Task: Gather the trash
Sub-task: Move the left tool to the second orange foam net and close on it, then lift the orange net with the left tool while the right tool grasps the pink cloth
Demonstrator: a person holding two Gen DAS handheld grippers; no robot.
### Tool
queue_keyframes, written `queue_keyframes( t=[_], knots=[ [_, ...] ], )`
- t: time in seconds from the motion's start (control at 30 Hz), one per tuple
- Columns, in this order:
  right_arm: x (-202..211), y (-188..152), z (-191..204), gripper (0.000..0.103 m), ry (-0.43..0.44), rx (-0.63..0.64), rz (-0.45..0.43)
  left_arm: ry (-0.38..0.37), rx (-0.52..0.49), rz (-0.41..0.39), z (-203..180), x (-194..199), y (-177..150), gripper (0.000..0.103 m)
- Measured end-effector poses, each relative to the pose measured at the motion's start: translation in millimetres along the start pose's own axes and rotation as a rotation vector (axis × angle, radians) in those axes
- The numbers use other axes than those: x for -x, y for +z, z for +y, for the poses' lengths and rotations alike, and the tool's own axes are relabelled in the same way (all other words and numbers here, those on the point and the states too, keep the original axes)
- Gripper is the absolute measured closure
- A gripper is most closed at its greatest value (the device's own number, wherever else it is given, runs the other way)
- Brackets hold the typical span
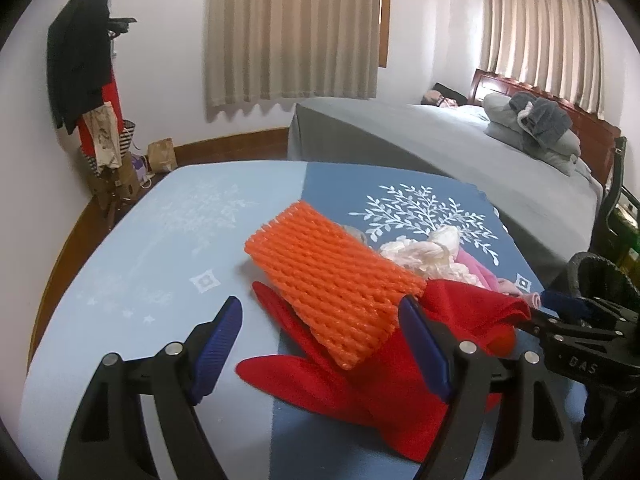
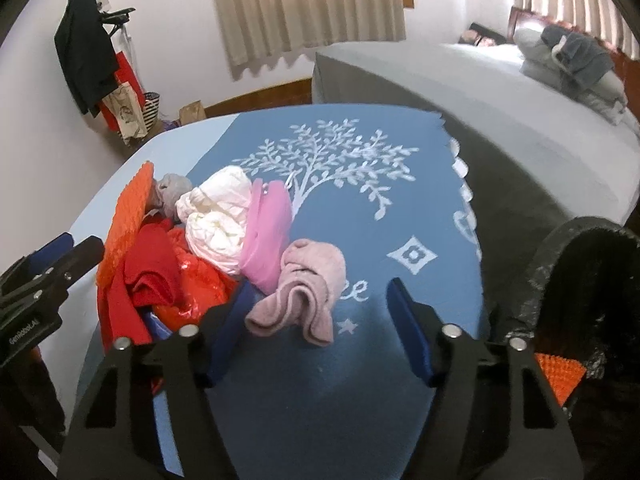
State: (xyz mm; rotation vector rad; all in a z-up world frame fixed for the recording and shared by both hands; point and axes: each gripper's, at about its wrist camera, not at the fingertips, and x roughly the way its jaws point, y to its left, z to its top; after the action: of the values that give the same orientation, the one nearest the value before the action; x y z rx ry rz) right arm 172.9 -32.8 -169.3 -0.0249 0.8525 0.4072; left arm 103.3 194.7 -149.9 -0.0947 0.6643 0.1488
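An orange foam net sleeve lies on a red cloth on the blue tablecloth. My left gripper is open, its fingers either side of the sleeve's near end. In the right wrist view the sleeve shows at the left beside the red cloth, a white crumpled bag, a pink cloth and a dusty-pink sock. My right gripper is open and empty just before the sock. A black trash bag with an orange piece inside stands at the right.
A grey bed with pillows stands beyond the table. A coat rack with clothes and bags is at the far left wall. The table's right edge drops off beside the trash bag.
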Motion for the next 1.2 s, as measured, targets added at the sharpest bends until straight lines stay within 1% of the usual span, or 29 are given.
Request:
queue_keyframes(
  t=[0.03,0.13,0.17,0.2,0.27,0.33,0.37,0.43,0.47,0.53,0.67,0.73,0.87,0.93,1.03,1.1,1.13,1.17,1.2],
  knots=[
    [-3,0,-1,0.042,0.007,-0.006,0.011,-0.004,-0.002,0.003,-1,-1,0,0.024],
    [-11,-2,-2,0.056,0.038,-0.007,0.047,-0.018,-0.007,0.016,-3,-6,-1,0.024],
    [-13,-4,-1,0.066,0.056,-0.007,0.064,-0.02,-0.007,0.019,-3,-8,-2,0.024],
    [-14,-4,0,0.072,0.066,-0.006,0.071,-0.024,-0.006,0.024,-3,-10,-1,0.024],
    [-13,-5,2,0.074,0.064,-0.002,0.069,-0.031,-0.002,0.029,-3,-13,-1,0.027],
    [-10,-3,2,0.075,0.065,0.002,0.064,-0.04,-0.002,0.04,-2,-17,-1,0.041],
    [-8,-3,1,0.076,0.064,0.002,0.059,-0.045,-0.001,0.047,-2,-19,-1,0.046],
    [-2,-1,0,0.076,0.058,0.003,0.047,-0.058,0.002,0.065,-2,-23,-2,0.063],
    [0,0,0,0.076,0.056,0.004,0.043,-0.06,0.003,0.068,-2,-24,-2,0.066],
    [6,1,-2,0.077,0.05,0.006,0.031,-0.065,0.005,0.067,-1,-23,-2,0.08],
    [16,2,-5,0.078,0.045,0.009,0.014,-0.053,0.007,0.053,2,-17,-2,0.085],
    [19,3,-6,0.079,0.046,0.012,0.009,-0.057,0.012,0.049,4,-13,-2,0.09],
    [23,1,-7,0.079,0.058,0.015,0.013,-0.075,0.004,0.047,4,-3,-2,0.093],
    [23,-3,-6,0.079,0.06,0.021,0.025,-0.098,-0.008,0.055,1,2,-4,0.094],
    [22,-6,-3,0.075,0.056,0.036,0.039,-0.143,-0.026,0.084,-4,7,-10,0.094],
    [25,-8,-3,0.058,0.052,0.035,0.041,-0.166,-0.034,0.088,-5,12,-12,0.093],
    [28,-9,-3,0.054,0.049,0.029,0.038,-0.18,-0.037,0.084,-5,16,-12,0.088],
    [30,-8,-4,0.049,0.052,0.02,0.035,-0.186,-0.043,0.081,-7,19,-12,0.083],
    [32,-8,-4,0.045,0.053,0.016,0.029,-0.187,-0.049,0.069,-6,24,-11,0.071]
  ],
)
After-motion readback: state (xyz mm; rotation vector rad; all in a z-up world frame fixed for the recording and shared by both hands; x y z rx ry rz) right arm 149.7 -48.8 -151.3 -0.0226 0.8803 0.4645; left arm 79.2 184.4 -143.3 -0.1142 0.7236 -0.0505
